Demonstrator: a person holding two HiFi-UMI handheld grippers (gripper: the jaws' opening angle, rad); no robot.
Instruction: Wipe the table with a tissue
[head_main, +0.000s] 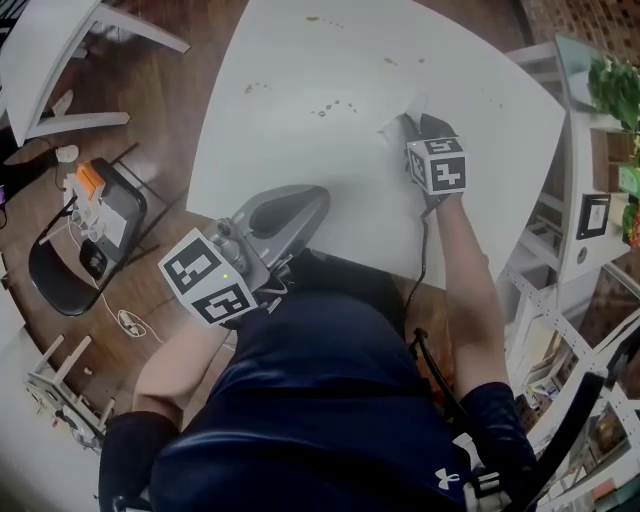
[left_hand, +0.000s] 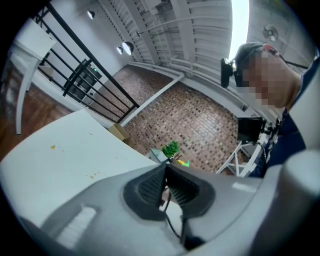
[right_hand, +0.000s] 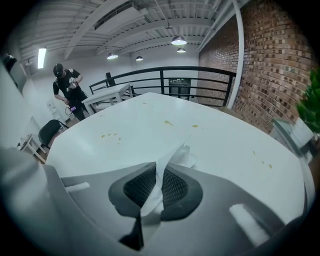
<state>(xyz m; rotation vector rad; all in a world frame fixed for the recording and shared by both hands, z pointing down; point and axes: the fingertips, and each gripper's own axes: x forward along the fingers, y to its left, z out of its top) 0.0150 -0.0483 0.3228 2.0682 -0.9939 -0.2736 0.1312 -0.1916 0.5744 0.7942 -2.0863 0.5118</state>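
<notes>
A white tissue (right_hand: 181, 156) is pinched between the pads of my right gripper (right_hand: 159, 172), which is shut on it. In the head view that right gripper (head_main: 412, 128) points down at the white table (head_main: 300, 150), with the tissue (head_main: 396, 126) touching the top just left of its tip. Small brown stains (head_main: 330, 108) dot the table to the left of the tissue, and more stains (right_hand: 167, 122) lie ahead of the jaws. My left gripper (head_main: 312, 196) hovers over the table's near edge, its jaws closed tip to tip with nothing between them (left_hand: 165, 169).
A black chair (head_main: 70, 265) and an orange-and-white device (head_main: 95, 195) sit on the wood floor at left. A white shelf with a green plant (head_main: 612, 88) stands right of the table. A person (right_hand: 65, 89) stands far off by a black railing (right_hand: 170, 75).
</notes>
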